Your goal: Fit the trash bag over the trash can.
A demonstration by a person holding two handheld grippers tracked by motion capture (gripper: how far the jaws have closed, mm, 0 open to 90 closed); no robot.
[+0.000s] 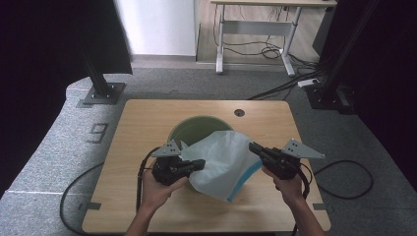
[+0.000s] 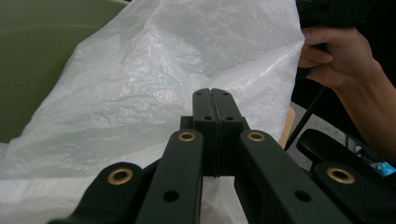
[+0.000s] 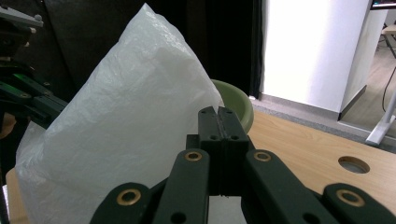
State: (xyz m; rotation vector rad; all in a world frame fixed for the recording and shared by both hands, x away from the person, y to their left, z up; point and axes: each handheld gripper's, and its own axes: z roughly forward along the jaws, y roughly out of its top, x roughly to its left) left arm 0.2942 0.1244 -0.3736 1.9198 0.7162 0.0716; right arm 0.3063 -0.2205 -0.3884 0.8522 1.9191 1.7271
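— Bag (image 1: pixel 223 160) first: where do we have it?

— White plastic bag, stretched between our 2 grippers, over the near rim of the green bucket (image 1: pixel 189 129) on the tabletop (image 1: pixel 142 123). Its blue edge hangs toward our right hand.

— And the left gripper (image 1: pixel 199 164)?

— Its jaws are clenched, pads pressed together, with the bag's film pinched between them. In the left gripper view the bag (image 2: pixel 187 60) rises just past the jaw tips and spreads to both sides.

— The right gripper (image 1: pixel 253 147)?

— Clenched too, gripping the bag's other edge. In the right gripper view the bag (image 3: pixel 126 116) stands up left of the jaws, touching them, the bucket (image 3: pixel 238 100) just behind.

— Both hands hold it off the tabletop?

— Yes, we see it lifted and taut.
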